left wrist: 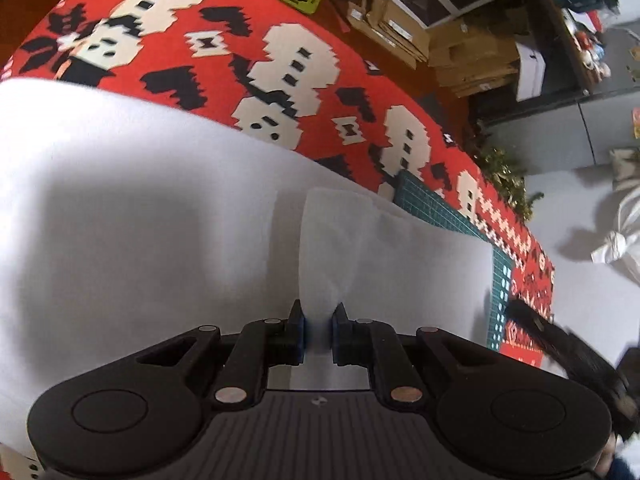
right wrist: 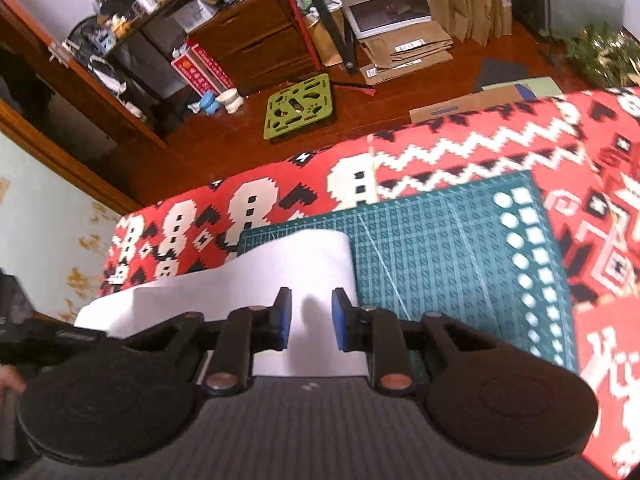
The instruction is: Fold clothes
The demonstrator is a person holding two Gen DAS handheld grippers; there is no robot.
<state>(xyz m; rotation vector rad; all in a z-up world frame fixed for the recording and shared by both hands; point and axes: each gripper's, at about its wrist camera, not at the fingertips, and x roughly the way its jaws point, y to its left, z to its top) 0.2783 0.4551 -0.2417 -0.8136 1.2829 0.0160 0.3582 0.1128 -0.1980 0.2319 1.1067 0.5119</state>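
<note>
A white cloth (left wrist: 160,220) lies spread over a table covered by a red patterned tablecloth (left wrist: 240,40). A raised fold of it runs up into my left gripper (left wrist: 318,320), whose blue pads pinch it with only a narrow gap. In the right wrist view the white cloth (right wrist: 280,264) lies as a band over a green cutting mat (right wrist: 440,248), its rounded edge curling ahead. My right gripper (right wrist: 311,312) has the cloth filling the gap between its pads, jaws a little wider than the left. A blurred black part of the right tool (left wrist: 568,352) shows at the cloth's right edge.
The table's far edge drops to a wooden floor with a lime-green perforated mat (right wrist: 298,106), flattened cardboard (right wrist: 404,48), a wooden drawer unit (right wrist: 256,40) and a green plant (right wrist: 600,52). Red tablecloth (right wrist: 600,160) shows right of the cutting mat.
</note>
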